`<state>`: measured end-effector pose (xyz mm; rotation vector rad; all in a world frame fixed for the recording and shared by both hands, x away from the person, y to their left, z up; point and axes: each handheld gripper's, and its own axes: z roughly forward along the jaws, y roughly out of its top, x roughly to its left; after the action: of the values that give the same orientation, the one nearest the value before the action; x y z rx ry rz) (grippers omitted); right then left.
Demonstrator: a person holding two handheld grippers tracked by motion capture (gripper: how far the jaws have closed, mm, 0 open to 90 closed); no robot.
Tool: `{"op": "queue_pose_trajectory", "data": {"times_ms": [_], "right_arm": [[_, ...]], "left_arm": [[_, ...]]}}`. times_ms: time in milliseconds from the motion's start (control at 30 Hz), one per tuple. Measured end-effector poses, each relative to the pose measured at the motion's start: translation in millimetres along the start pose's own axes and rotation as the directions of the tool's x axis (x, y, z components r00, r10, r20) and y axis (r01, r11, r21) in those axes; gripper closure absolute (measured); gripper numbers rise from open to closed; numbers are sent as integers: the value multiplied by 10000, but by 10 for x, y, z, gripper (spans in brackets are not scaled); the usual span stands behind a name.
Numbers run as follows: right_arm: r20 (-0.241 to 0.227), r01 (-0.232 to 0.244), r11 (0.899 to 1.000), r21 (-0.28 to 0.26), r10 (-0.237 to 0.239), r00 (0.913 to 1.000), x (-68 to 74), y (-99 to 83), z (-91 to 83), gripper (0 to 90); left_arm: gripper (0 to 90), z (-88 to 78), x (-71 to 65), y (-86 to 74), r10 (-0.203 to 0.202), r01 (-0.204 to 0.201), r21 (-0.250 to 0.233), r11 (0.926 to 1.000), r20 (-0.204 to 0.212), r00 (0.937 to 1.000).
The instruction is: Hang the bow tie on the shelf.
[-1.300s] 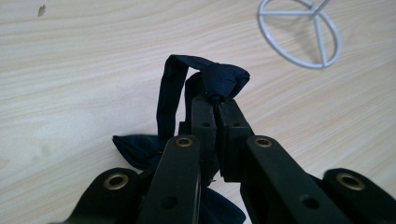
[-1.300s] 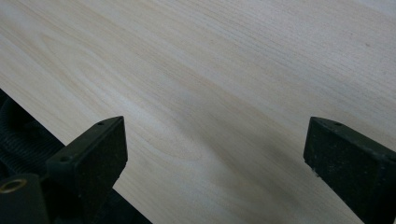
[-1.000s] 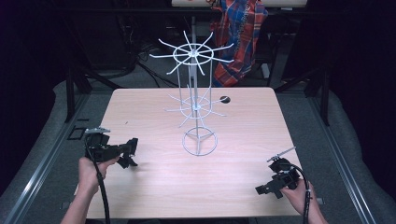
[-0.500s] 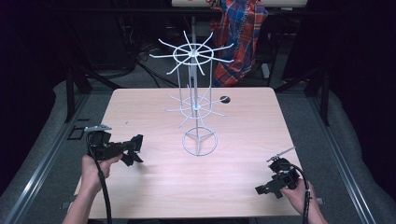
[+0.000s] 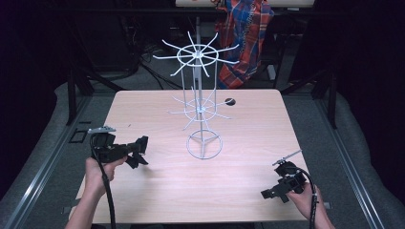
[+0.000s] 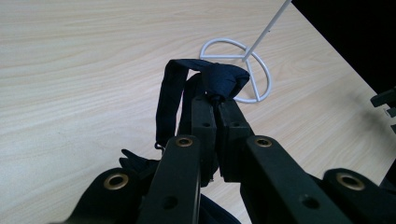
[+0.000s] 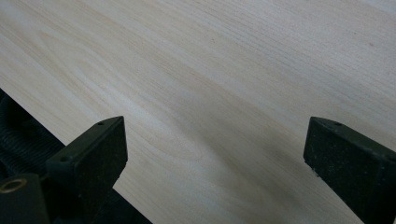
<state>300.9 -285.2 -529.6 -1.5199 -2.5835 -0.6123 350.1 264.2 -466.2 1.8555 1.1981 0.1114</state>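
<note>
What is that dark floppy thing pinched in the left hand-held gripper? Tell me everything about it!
It is a dark navy fabric strap, soft and matte like woven cloth. The left hand-held gripper is shut on it near a bunched, folded end, which pokes out past the fingertips. A flat band loops up and back down on the gripper's left side, and more folds hang beneath the jaws. It is lifted above the wooden table, a little short of the white wire rack's ring base, not touching it.

table: light wood (image 5: pixel 248 191) | cloth: plaid, behind table (image 5: pixel 246 43) | hole: dark, near far edge (image 5: pixel 230 101)
</note>
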Motion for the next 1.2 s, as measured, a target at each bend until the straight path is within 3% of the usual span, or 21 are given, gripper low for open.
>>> {"op": "queue_pose_trajectory", "data": {"times_ms": [467,1200], "right_arm": [[7,14,10000,20,-14,10000,9,3,0,59],[-12,18,10000,91,-18,10000,4,-4,1,59]], "left_arm": [[871,-25,-9,79,15,-16,-317,9995,-35,10000],[870,57,-68,297,148,-109,-848,9963,453,9989]]}}
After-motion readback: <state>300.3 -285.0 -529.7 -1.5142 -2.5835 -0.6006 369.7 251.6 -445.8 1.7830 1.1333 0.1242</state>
